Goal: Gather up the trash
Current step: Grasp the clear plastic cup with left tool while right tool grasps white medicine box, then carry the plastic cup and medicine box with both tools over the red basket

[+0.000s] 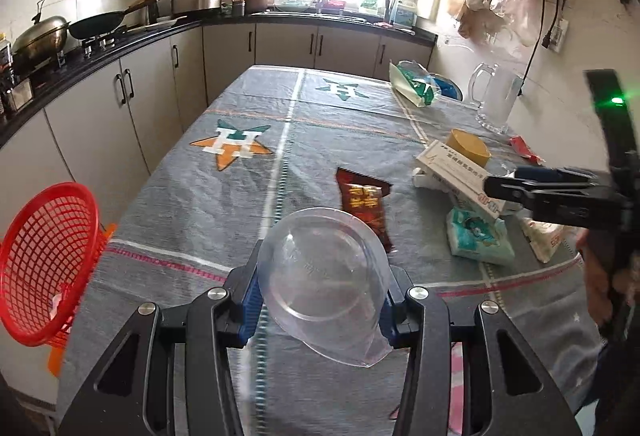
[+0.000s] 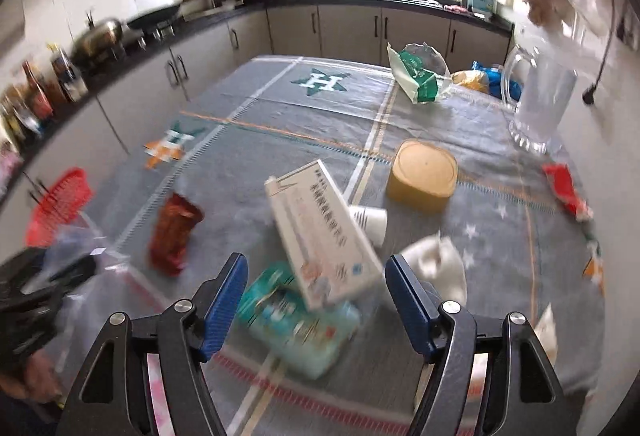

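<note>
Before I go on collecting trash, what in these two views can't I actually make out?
- Red basket contents: left wrist view, mesh and frame edge hide them.
- White box print: right wrist view, motion blur.
- Tissue pack: partly under the box, blurred.
- Left gripper pads' contact: the clear plastic bowl covers them.

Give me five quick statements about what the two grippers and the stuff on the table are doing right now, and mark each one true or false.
1. The left gripper is shut on the clear plastic lid. True.
2. The right gripper holds the white box. False: its jaws are open, with the box lying between and beyond them on the table.
3. The red basket sits in the middle of the table. False: it is off the table's left edge.
4. The white box lies partly on top of the teal tissue pack. True.
5. The glass mug lies on its side. False: it stands upright.
</note>
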The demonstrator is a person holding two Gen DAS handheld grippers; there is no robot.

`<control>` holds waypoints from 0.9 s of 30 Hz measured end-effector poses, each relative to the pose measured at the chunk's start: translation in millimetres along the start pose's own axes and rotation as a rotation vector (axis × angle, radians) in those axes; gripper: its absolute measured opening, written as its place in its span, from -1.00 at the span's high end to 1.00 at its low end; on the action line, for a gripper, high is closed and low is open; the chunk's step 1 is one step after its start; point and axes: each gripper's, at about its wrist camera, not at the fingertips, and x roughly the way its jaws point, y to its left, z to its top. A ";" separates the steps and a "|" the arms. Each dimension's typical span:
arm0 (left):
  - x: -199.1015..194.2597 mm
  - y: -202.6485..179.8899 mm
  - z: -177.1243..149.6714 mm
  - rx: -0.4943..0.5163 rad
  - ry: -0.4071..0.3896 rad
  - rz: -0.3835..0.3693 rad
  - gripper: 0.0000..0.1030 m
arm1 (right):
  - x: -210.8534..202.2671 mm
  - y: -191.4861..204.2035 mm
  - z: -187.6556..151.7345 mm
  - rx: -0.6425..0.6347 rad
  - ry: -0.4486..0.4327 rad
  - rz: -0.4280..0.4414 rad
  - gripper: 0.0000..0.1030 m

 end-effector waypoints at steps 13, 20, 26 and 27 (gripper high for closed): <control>6.4 16.5 -4.9 -0.034 0.016 -0.020 0.11 | 54.1 15.9 11.4 -0.130 0.103 -0.123 -0.22; 4.1 14.0 -5.8 -0.032 0.012 -0.023 0.11 | 44.8 7.4 2.3 -0.039 0.073 -0.094 -0.16; -0.2 8.5 -7.0 -0.023 0.004 -0.027 0.11 | -1.4 18.2 -12.5 0.021 -0.035 -0.025 -0.16; -1.0 6.9 -7.4 -0.020 0.004 -0.027 0.11 | -8.4 21.3 -17.7 0.034 -0.046 -0.001 -0.16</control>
